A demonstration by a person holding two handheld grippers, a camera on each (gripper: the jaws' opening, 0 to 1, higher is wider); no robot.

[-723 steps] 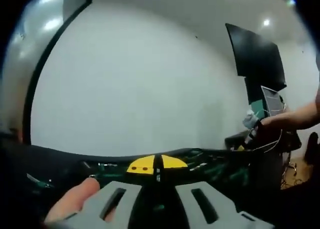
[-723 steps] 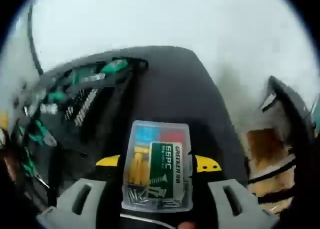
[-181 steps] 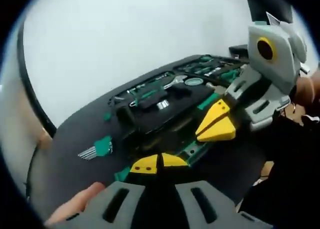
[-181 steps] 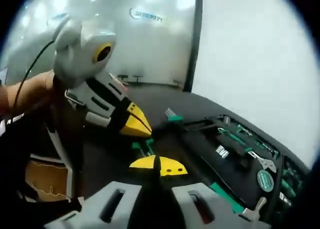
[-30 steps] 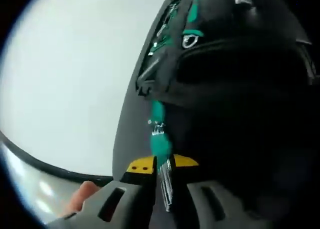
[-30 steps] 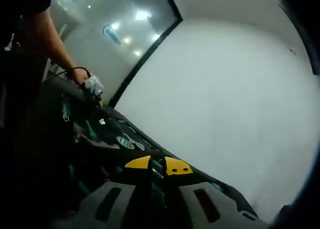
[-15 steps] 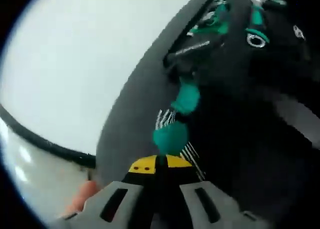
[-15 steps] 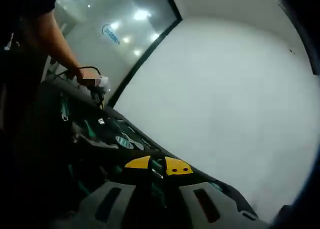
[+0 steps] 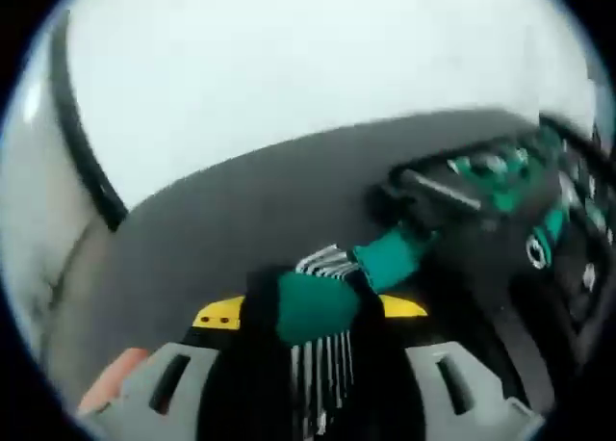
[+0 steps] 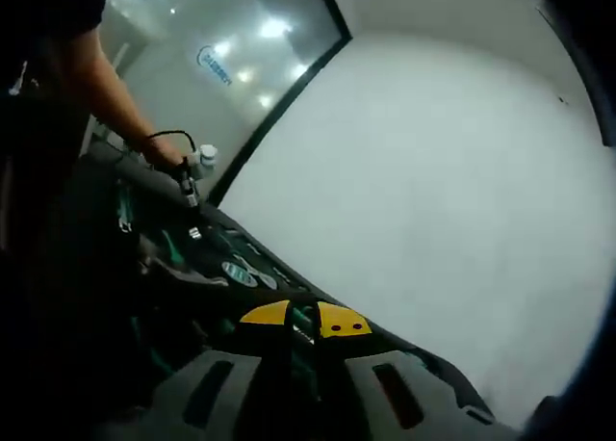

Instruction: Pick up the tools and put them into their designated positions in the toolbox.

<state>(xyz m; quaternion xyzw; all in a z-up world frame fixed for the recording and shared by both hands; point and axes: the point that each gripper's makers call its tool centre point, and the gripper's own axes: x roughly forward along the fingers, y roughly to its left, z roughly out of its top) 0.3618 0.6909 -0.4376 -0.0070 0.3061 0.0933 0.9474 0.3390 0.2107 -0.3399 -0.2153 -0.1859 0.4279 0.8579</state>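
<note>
Toolbox point(image 9: 500, 200) at right of the left gripper view already holds many tools. Left gripper point(image 9: 308, 311) clamps the green hex-key set point(image 9: 322, 301), not yet slotted. Right gripper point(image 10: 304, 318) sits closed, apparently empty.

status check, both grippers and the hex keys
Left gripper shut on hex key set, over table near toolbox. Right gripper shut, empty, over toolbox. Path clear.

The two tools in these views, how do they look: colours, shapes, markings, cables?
Each tool has two pale grey plastic jaws, each with a dark slot, tipped by yellow pads: the left tool, the right tool. The right tool's pads carry small black dots. In the right gripper view, a thin black cable loops at the person's hand, below a dark sleeve.
</note>
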